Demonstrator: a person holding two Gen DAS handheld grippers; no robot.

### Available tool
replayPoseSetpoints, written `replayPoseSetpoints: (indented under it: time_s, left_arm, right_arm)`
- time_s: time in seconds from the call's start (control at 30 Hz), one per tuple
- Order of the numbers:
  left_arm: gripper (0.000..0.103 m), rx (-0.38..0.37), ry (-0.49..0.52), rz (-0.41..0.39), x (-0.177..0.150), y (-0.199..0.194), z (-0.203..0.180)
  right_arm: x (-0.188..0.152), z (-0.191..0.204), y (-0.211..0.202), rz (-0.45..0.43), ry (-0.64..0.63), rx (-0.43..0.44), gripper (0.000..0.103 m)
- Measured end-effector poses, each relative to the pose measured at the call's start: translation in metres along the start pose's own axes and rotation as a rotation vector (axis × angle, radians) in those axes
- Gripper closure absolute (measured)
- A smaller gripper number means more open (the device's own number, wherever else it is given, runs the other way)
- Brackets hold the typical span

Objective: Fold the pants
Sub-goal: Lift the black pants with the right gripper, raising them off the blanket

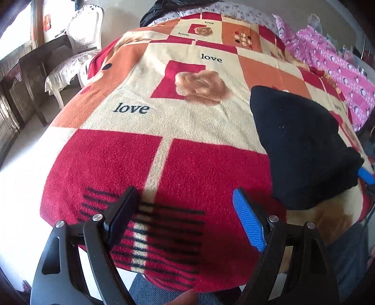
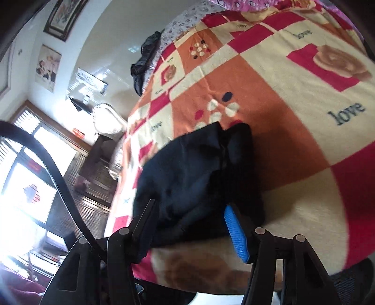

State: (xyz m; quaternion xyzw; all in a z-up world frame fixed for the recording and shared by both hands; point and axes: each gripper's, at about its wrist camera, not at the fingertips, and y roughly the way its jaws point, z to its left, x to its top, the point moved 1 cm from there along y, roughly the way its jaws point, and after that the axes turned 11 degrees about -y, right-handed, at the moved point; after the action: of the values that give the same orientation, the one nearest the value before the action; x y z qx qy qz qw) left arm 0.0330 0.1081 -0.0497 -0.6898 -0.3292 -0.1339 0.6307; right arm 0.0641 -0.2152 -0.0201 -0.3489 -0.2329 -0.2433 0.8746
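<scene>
Your left gripper [image 1: 187, 218] gapes wide, empty; your right gripper [image 2: 189, 227] loosely straddles the folded pants [image 2: 199, 178] near the bed's [image 1: 164, 117] edge, and dragging them could unfold them.

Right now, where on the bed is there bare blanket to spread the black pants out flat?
Most of the blanket is bare: the wide stretch from the black pants leftward to the bed edge by the white chair, and forward under the left gripper. It is crowded at the far side, where pink bedding and a dark garment lie.
</scene>
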Motion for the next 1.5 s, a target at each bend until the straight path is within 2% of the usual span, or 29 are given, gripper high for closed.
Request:
replayPoseSetpoints:
  time_s: [0.03,0.1,0.23,0.3,0.33,0.37,0.43,0.5,0.57,0.6,0.67,0.73,0.8,0.87,1.0,1.03,1.1,1.13,1.2,1.27,1.3,1.37,1.4,1.5]
  left_arm:
    - [0.018,-0.004,-0.003,-0.003,0.000,0.001,0.001]
    - [0.017,-0.006,-0.002,-0.006,0.003,0.003,0.001]
    - [0.011,-0.018,0.002,-0.004,0.003,0.002,-0.001]
    - [0.007,-0.024,0.014,0.003,0.004,0.004,-0.004]
    - [0.004,-0.028,0.018,0.006,0.004,0.003,-0.004]
    - [0.002,-0.035,0.019,0.009,0.004,0.004,-0.004]
    - [0.001,-0.047,0.009,0.012,0.004,0.003,-0.003]
    - [0.001,-0.067,-0.010,0.014,0.005,0.002,0.000]
    - [0.001,-0.087,-0.032,0.015,0.005,-0.001,0.003]
    - [0.001,-0.095,-0.041,0.016,0.005,-0.003,0.005]
    - [0.001,-0.105,-0.056,0.017,0.004,-0.005,0.009]
    - [0.001,-0.094,-0.062,0.018,0.003,-0.006,0.011]
    - [0.001,-0.088,-0.070,0.024,0.003,-0.006,0.012]
    - [0.001,-0.094,-0.087,0.034,0.003,-0.006,0.015]
    - [0.001,-0.107,-0.113,0.041,0.004,-0.007,0.018]
    - [0.001,-0.106,-0.108,0.039,0.005,-0.006,0.018]
    - [0.001,-0.100,-0.093,0.033,0.005,-0.006,0.019]
    - [0.001,-0.098,-0.089,0.031,0.005,-0.006,0.019]
    - [0.001,-0.095,-0.086,0.028,0.005,-0.006,0.018]
    - [0.001,-0.096,-0.082,0.027,0.006,-0.005,0.018]
    - [0.001,-0.098,-0.080,0.027,0.006,-0.005,0.018]
    - [0.001,-0.105,-0.080,0.028,0.006,-0.005,0.019]
    - [0.001,-0.111,-0.084,0.027,0.006,-0.006,0.020]
    - [0.001,-0.120,-0.090,0.024,0.005,-0.006,0.022]
  right_arm:
    - [0.002,-0.002,0.007,0.002,0.009,0.021,0.047]
    - [0.004,-0.005,0.022,0.026,0.017,-0.008,0.047]
    - [0.005,0.000,0.029,-0.018,0.038,-0.050,0.049]
    - [0.004,0.001,0.033,-0.012,0.035,-0.086,0.064]
    - [0.005,-0.002,0.035,-0.017,0.027,-0.107,0.074]
    - [0.007,-0.004,0.036,-0.023,0.025,-0.109,0.080]
    - [0.011,-0.007,0.038,-0.015,0.016,-0.115,0.084]
    - [0.015,0.002,0.039,-0.006,-0.061,-0.152,0.085]
    - [0.018,0.021,0.035,-0.016,-0.178,-0.187,0.093]
    - [0.020,0.028,0.031,-0.020,-0.209,-0.185,0.093]
    - [0.040,0.047,0.015,-0.026,-0.275,-0.206,0.093]
    - [0.074,0.070,-0.010,-0.033,-0.373,-0.245,0.094]
    - [0.113,0.096,-0.042,-0.038,-0.496,-0.314,0.094]
    - [0.166,0.127,-0.085,-0.040,-0.648,-0.422,0.094]
    - [0.281,0.199,-0.178,-0.030,-1.030,-0.837,0.094]
    - [0.300,0.212,-0.197,-0.031,-1.094,-0.929,0.094]
    - [0.346,0.245,-0.247,-0.080,-1.208,-1.187,0.094]
    - [0.359,0.257,-0.265,-0.102,-1.224,-1.234,0.094]
    - [0.386,0.278,-0.297,-0.114,-1.253,-1.290,0.094]
    - [0.394,0.283,-0.300,-0.126,-1.298,-1.368,0.094]
    - [0.396,0.284,-0.297,-0.132,-1.298,-1.378,0.094]
    - [0.395,0.282,-0.283,-0.160,-1.311,-1.364,0.094]
    - [0.392,0.279,-0.271,-0.164,-1.318,-1.330,0.094]
    - [0.373,0.274,-0.217,-0.126,-1.373,-1.269,0.094]
